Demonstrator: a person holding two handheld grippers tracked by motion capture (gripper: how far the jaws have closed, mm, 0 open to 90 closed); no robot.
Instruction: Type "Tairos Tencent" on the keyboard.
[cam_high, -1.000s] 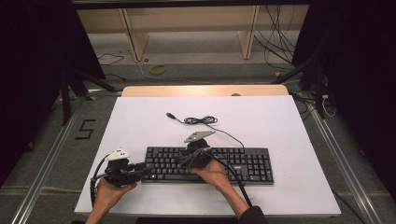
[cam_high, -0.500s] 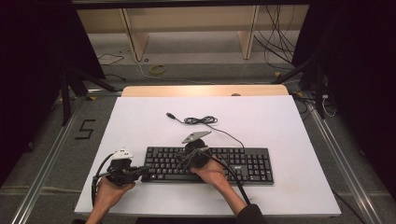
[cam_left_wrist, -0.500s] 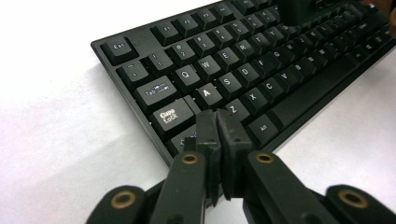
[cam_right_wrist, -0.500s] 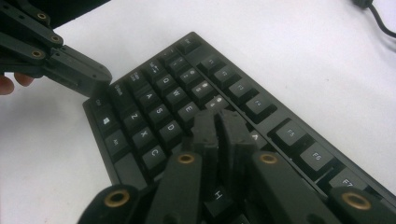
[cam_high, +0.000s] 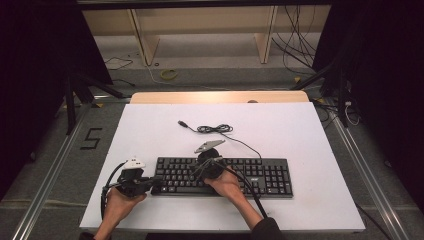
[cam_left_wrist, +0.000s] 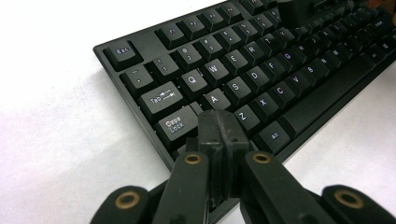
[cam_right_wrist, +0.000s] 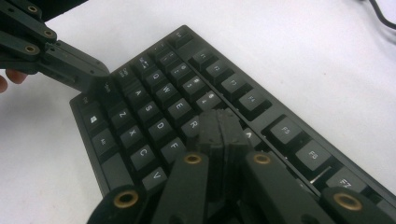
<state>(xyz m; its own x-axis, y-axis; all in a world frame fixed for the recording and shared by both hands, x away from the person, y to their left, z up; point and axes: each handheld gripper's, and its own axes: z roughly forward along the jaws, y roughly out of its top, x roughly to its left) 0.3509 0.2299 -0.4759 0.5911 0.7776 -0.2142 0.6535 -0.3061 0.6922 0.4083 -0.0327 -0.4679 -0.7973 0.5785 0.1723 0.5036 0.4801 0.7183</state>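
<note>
The white table (cam_high: 300, 135) carries a black keyboard (cam_high: 260, 175), which lies lengthwise along the table's near half, close to the edge where the person sits. Behind the keyboard, its thin black cable (cam_high: 215, 129) trails away in a loose coil toward the middle of the table, ending in a plug farther back and to the left. The left gripper (cam_high: 150, 184), held in the left hand (cam_high: 120, 200), sits at the keyboard's left end; in the left gripper view its jaws have just closed and stand pressed together with nothing between them, their tips (cam_left_wrist: 218, 126) over the corner of the keyboard near the Caps Lock, A and Z keys. The right gripper (cam_high: 202, 170), held in the right hand (cam_high: 227, 184), is over the keyboard's left-centre part; its jaws have likewise just closed on nothing, tips (cam_right_wrist: 219, 128) together above the keys around R and F.
</note>
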